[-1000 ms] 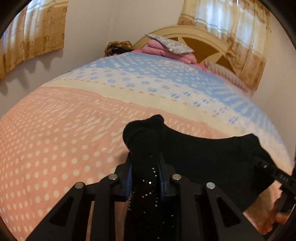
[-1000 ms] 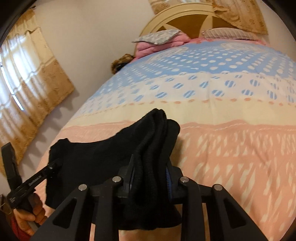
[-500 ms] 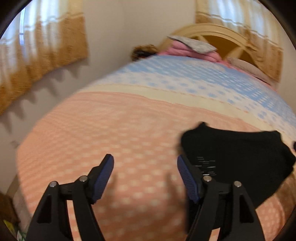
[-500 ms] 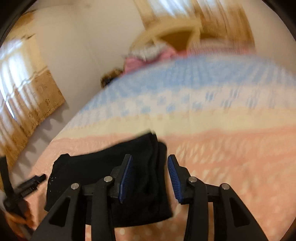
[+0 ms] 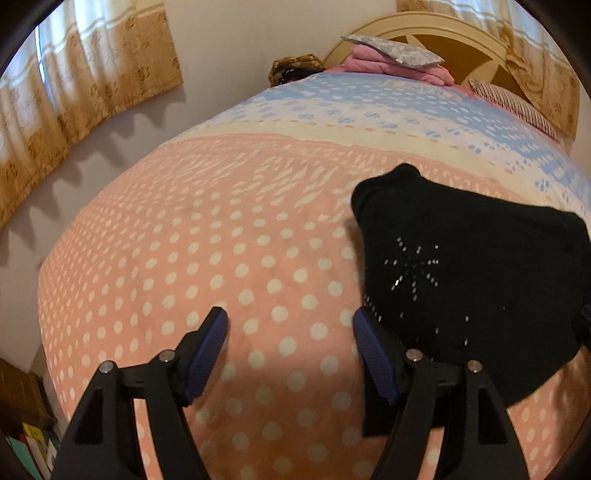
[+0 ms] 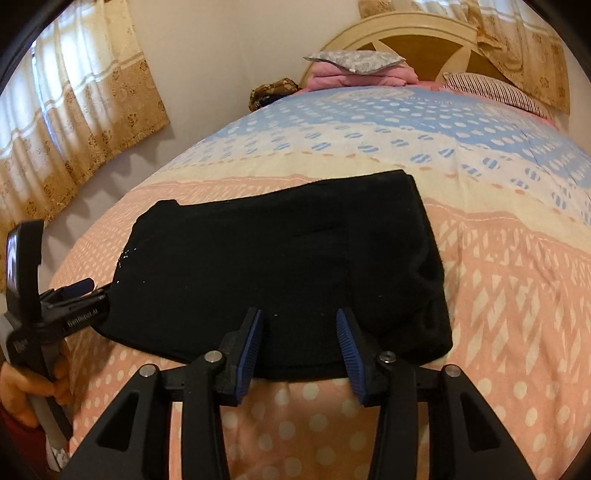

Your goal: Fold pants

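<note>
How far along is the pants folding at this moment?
Done: the black knit pants lie folded into a compact rectangle on the pink dotted bedspread.

In hand: nothing. The left gripper stands open over bare bedspread beside the pants. The right gripper has just been opening; its pads flank the near edge without pressing on it.

Left: perhaps another fold or a smoothing, if a smaller bundle is wanted.

You see black pants with a small sparkly star motif, on a bedspread banded in pink with white dots, cream, and blue. Your grippers' pads are blue on black frames. Golden floral curtains hang beside a cream headboard.
</note>
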`<state>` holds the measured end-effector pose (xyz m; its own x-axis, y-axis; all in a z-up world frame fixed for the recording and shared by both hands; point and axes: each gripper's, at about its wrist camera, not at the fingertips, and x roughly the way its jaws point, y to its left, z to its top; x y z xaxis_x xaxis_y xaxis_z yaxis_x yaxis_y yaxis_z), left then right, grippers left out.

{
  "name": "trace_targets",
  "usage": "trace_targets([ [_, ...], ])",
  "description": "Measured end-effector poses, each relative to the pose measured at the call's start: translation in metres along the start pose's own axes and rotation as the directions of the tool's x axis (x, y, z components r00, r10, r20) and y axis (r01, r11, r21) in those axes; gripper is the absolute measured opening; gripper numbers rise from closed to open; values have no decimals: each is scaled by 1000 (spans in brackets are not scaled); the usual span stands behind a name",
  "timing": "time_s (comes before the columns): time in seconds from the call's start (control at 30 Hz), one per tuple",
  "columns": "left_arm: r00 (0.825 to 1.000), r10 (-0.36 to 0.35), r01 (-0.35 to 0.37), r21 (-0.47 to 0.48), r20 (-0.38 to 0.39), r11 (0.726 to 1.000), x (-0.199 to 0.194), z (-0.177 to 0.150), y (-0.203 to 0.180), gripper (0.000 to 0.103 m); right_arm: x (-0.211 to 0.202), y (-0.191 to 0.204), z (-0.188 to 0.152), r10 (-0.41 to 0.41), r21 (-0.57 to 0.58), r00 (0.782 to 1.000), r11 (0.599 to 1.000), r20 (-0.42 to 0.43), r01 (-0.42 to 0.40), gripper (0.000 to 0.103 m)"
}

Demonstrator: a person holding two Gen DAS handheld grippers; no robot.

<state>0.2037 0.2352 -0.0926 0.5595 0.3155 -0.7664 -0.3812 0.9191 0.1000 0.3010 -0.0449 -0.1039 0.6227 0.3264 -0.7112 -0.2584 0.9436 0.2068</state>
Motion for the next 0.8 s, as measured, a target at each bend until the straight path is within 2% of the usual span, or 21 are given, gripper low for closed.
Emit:
trace_targets([
  [0.2, 999, 0, -1, 22, 44, 1000, -33, -23, -2, 74, -10, 12, -3, -54, -18, 998, 998, -21, 54, 51],
  [0.27, 998, -4, 3, 24, 57, 1000, -42, -31, -2, 74, -20, 15, -10, -59, 38, 998, 997, -35, 60, 54],
  [0.33, 997, -44, 42, 27, 58, 999, -52, -40, -5, 74, -31, 18, -21, -30, 130, 997, 991, -68, 39, 59],
  [0.43, 995, -85, 82, 55, 44, 995, -59, -48, -16, 74, -43, 26, -40, -6, 186, 995, 982, -98, 24, 59],
  [0.6, 993, -119, 115, 123, 26, 986, -79, -68, -36, 75, -64, 35, -68, -37, 257, 987, 963, -157, 77, 59],
  [0.8, 982, -176, 183, 147, -64, 972, -97, -96, -44, 76, -106, 42, -89, -99, 282, 980, 948, -171, 145, 59],
])
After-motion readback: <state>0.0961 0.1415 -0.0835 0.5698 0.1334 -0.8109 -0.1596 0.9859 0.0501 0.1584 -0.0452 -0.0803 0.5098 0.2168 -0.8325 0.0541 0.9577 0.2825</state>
